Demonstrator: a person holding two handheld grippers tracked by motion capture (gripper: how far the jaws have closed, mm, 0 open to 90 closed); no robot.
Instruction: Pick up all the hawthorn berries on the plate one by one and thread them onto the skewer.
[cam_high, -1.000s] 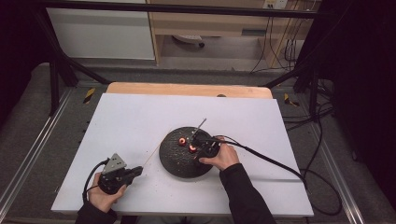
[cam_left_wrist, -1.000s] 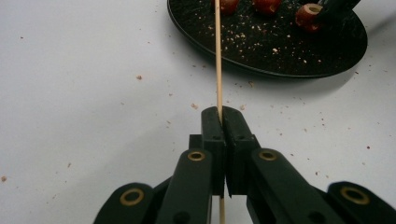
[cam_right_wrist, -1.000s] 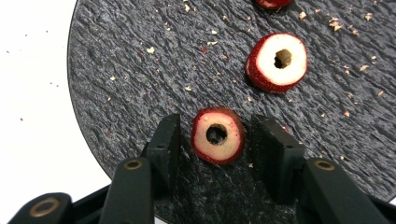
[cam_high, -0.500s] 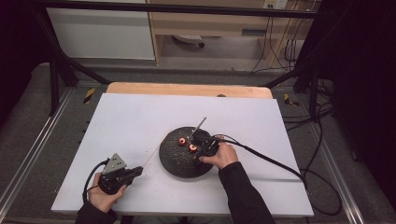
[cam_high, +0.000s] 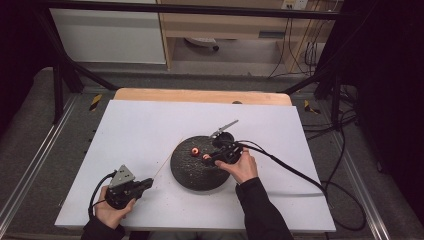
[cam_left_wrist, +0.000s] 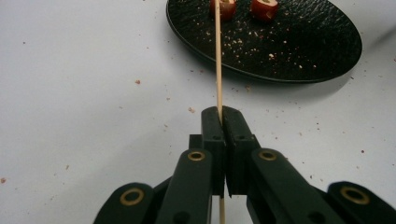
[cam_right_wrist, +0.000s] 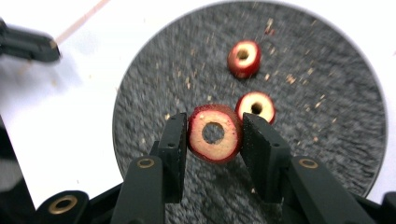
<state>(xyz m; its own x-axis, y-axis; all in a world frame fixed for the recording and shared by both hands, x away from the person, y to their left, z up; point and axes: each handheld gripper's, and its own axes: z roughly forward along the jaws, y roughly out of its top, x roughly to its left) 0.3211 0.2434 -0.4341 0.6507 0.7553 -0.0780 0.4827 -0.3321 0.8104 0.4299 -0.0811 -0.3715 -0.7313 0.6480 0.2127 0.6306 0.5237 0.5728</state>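
In the high view our right claw (cam_high: 216, 152) sits over the black plate (cam_high: 187, 172) at the centre of the white bench (cam_high: 150, 125), and compared with a second ago it has lifted a little and tipped up, where before it was pressed low among the fruit. The right gripper view tells why: the jaws are clamped on a red cored fruit ring (cam_right_wrist: 215, 133), hole facing us, held clear of the plate surface. We judge that the pick is done and the ring is ready to be carried toward the skewer. Our left claw (cam_high: 145, 184), at the lower left of the high view, has not moved; it is clenched on the thin wooden skewer (cam_left_wrist: 218, 60), which runs up the middle of the left gripper view with its tip reaching over the plate rim near the fruit. Two more rings lie on the plate, one just behind the held ring (cam_right_wrist: 255, 106) and one farther up (cam_right_wrist: 244, 58), with crumbs scattered around them. Nothing blocks the path between ring and skewer tip, though the hole is small and the stick thin, so lining them up is likely the hard part.
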